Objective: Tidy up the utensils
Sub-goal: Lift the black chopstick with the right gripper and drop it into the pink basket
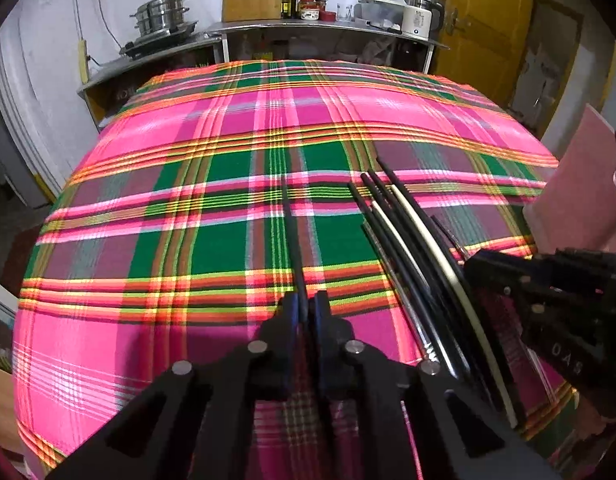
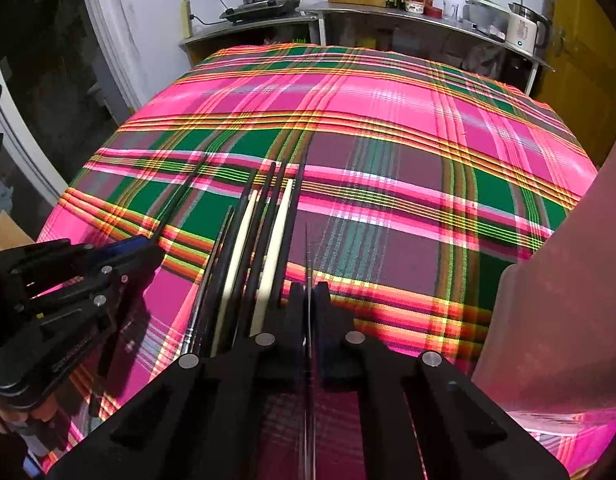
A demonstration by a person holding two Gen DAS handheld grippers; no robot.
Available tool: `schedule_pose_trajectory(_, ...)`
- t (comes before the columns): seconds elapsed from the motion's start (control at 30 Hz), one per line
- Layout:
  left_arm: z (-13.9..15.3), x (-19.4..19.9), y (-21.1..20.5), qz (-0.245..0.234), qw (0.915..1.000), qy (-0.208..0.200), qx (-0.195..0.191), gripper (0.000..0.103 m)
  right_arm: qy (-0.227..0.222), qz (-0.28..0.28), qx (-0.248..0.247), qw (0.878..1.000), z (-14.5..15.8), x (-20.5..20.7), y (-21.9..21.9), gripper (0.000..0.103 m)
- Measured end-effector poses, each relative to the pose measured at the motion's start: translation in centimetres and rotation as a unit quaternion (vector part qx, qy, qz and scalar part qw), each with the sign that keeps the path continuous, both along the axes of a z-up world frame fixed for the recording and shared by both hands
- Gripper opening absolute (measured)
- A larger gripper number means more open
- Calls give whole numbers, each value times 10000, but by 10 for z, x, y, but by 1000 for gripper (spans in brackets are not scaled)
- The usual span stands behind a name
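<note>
Two grippers up close on my feeds. My left gripper (image 1: 306, 300) has its jaws pinched narrow around a single dark chopstick (image 1: 292, 236) that sticks out forward over the plaid tablecloth (image 1: 148, 200). My right gripper (image 2: 309, 292) is clamped just as tight on a thin stick (image 2: 308, 252); edge-on, I can't make out what kind. Between the two lies the bundle of chopsticks (image 1: 407, 240), black ones with two cream ones mixed in, side by side on the cloth. A pink container (image 2: 547, 280) stands at the right. Steel steamer pot (image 1: 164, 12) and white kettle (image 1: 417, 18) sit on the far counter.
</note>
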State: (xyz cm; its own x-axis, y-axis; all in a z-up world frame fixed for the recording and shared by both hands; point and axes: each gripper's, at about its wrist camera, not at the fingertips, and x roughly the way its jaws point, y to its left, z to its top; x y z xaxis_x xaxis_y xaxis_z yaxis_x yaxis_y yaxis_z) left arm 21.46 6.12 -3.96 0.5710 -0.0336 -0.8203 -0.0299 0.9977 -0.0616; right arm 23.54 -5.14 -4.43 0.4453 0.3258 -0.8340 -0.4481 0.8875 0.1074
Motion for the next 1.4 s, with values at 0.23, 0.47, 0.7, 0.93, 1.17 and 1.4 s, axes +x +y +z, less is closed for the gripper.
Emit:
schedule_pose_trajectory(0.23, 32, -18, 5, -89, 9981, -404, -462, 6, -305, -40, 313, 9990, 32, -17, -10, 5)
schedule_pose_trajectory(0.47, 84, -44, 1, -295, 9942, -850, -595, 6, -720, -93, 675, 9951, 79, -43, -29, 5)
schedule_pose_trajectory(0.7, 127, -64, -13, -536, 9896, -1153, -674, 6, -1116, -335, 982, 9883, 119, -73, -58, 5)
schedule_pose_trajectory(0.93, 161, -70, -34, -856, 9829, -1310, -968, 6, -1368, -575, 1243, 9811, 146, -88, -88, 5)
schedule_pose_trajectory(1.17, 185, -58, -71, -1271, 9744, -1339, -1283, 6, -1616, -963, 1364, 9726, 171, -93, -124, 5)
schedule_pose_trajectory(1.4, 201, -29, -102, -1472, 9672, -1330, -1588, 6, -1909, -1487, 1508, 9585, 196, -85, -168, 5)
